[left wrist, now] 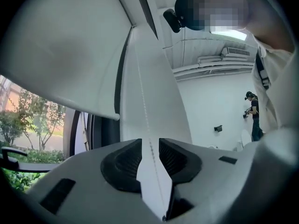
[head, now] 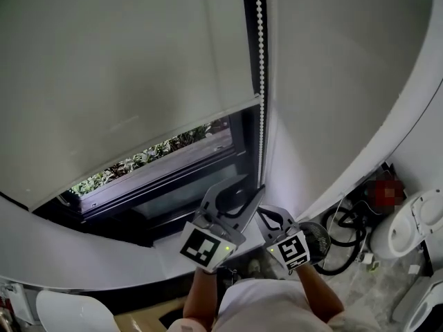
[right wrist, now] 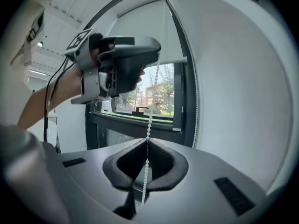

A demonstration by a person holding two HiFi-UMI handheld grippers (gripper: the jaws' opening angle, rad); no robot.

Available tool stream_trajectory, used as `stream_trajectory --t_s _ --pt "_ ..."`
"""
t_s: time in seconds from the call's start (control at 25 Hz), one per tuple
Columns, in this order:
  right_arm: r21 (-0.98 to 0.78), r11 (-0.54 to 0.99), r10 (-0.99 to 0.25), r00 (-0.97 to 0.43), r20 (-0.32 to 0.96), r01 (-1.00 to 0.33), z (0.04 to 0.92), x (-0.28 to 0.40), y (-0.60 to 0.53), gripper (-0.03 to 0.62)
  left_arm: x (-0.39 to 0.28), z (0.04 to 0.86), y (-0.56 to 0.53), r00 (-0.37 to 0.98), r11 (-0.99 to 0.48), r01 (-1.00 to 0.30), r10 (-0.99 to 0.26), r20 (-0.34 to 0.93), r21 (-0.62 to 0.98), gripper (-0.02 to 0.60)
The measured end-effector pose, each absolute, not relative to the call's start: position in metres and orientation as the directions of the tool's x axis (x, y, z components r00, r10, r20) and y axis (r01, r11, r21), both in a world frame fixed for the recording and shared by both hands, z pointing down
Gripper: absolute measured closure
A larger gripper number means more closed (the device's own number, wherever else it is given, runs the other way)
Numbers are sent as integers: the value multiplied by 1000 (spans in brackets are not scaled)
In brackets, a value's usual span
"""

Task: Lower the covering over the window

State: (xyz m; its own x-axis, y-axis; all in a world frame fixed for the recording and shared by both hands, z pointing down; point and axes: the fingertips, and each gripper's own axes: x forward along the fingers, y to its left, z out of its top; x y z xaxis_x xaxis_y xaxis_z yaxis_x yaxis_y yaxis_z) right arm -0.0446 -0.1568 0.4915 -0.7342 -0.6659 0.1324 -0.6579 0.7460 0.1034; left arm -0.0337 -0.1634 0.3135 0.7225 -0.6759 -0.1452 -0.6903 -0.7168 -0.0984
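Observation:
A white roller blind (head: pixel 124 68) hangs partway down the window (head: pixel 166 147), and its bottom bar (head: pixel 159 135) leaves a strip of glass and greenery uncovered. A white bead chain (head: pixel 261 81) runs down the right side of the frame. My left gripper (head: pixel 242 194) is open, and the chain (left wrist: pixel 145 111) passes freely through the gap between its jaws (left wrist: pixel 150 146). Just below it, my right gripper (head: pixel 261 211) is shut on the bead chain (right wrist: pixel 149 125), pinching it at the jaw tips (right wrist: pixel 146 143). The right gripper view shows the left gripper (right wrist: pixel 158 55) above, on the same chain.
A curved white wall (head: pixel 346 95) stands right of the window. On the floor at the right are a white toilet (head: pixel 408 223), black cables (head: pixel 349 227) and a round dark fan (head: pixel 315 241). Another person (left wrist: pixel 253 115) stands far off in the room.

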Motion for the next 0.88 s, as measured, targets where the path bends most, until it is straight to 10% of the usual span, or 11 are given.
stream_trajectory --t_s 0.88 --pt "39 784 -574 -700 424 -619 630 -52 -151 579 -25 409 -179 689 -685 -717 -725 20 -127 563"
